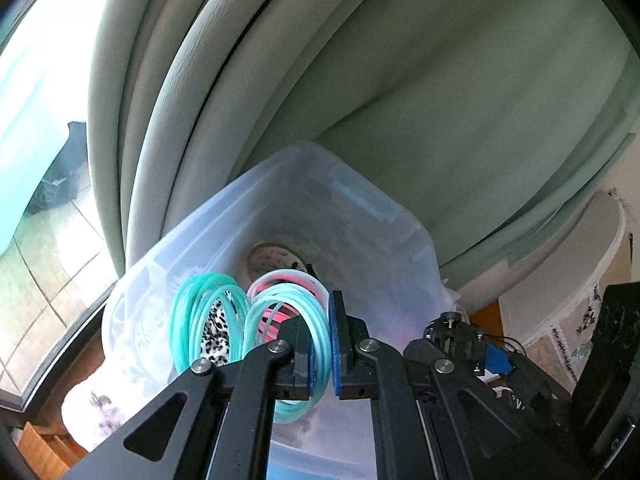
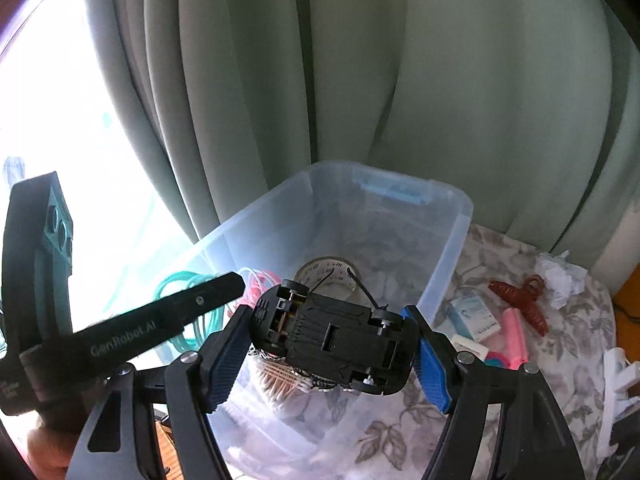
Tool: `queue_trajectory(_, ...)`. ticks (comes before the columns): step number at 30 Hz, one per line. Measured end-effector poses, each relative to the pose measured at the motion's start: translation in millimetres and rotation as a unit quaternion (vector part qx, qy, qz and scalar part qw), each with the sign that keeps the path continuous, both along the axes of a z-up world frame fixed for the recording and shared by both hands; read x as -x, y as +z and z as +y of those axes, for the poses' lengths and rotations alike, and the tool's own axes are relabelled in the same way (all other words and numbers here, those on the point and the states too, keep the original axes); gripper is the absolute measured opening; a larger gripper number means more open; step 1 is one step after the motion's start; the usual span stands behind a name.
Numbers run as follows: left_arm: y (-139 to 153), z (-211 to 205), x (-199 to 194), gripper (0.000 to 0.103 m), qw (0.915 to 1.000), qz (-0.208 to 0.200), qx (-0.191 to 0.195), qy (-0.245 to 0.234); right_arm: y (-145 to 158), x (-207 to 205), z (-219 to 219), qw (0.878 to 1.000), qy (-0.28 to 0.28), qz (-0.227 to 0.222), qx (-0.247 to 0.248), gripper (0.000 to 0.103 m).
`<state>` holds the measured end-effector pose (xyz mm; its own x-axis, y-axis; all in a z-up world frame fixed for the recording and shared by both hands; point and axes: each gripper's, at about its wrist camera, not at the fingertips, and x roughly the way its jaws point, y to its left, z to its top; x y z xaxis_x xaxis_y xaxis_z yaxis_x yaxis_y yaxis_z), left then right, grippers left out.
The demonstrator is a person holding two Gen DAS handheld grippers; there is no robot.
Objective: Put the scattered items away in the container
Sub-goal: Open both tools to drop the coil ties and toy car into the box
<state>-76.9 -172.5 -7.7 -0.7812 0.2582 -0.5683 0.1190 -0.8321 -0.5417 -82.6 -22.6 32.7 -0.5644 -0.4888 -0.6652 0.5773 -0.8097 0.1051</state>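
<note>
My left gripper [image 1: 318, 344] is shut on a pale blue coil of plastic tubing [image 1: 288, 312]. A pink coil [image 1: 292, 280] and a teal coil [image 1: 200, 312] hang joined to it, at the near left rim of the clear plastic bin [image 1: 296, 184]. My right gripper [image 2: 328, 356] is shut on a black toy car [image 2: 332, 336], held underside up above the near part of the bin [image 2: 452, 236]. A tape roll [image 2: 328, 270] lies on the bin's floor, and a bundle of cotton swabs [image 2: 276, 380] shows below the car.
Scattered on the floral tablecloth [image 2: 568, 364] right of the bin are a red hair claw [image 2: 520, 298], crumpled white paper [image 2: 560, 276], a small blue-white box [image 2: 472, 316] and a pink roll [image 2: 516, 336]. Green curtains [image 2: 440, 80] hang just behind. A bright window is at left.
</note>
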Motion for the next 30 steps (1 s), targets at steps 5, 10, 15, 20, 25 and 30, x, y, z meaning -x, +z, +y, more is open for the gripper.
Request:
queue_trajectory(5,-4,0,5,0.005,1.0000,-0.006,0.007,0.000,-6,11,-4,1.000,0.006,-0.009,-0.002,0.077)
queue_trajectory(10,-6,3,9,0.006,0.9998,-0.013,0.014,0.001,-14,20,-10,1.000,0.014,-0.013,-0.008,0.077)
queue_trajectory(15,-7,10,13,0.010,0.9994,-0.024,0.024,-0.001,-18,25,-15,1.000,0.023,-0.013,-0.009,0.077)
queue_trajectory(20,-7,17,15,0.017,0.9989,-0.037,0.028,0.001,-17,24,-14,1.000,0.029,-0.009,-0.001,0.077)
queue_trajectory(25,-3,22,15,0.032,0.9984,-0.047,0.031,-0.001,-11,20,-6,1.000,0.026,0.002,0.002,0.078)
queue_trajectory(30,14,26,-3,0.048,0.9967,-0.059,0.055,-0.001,-7,16,6,1.000,0.019,0.007,0.009,0.078)
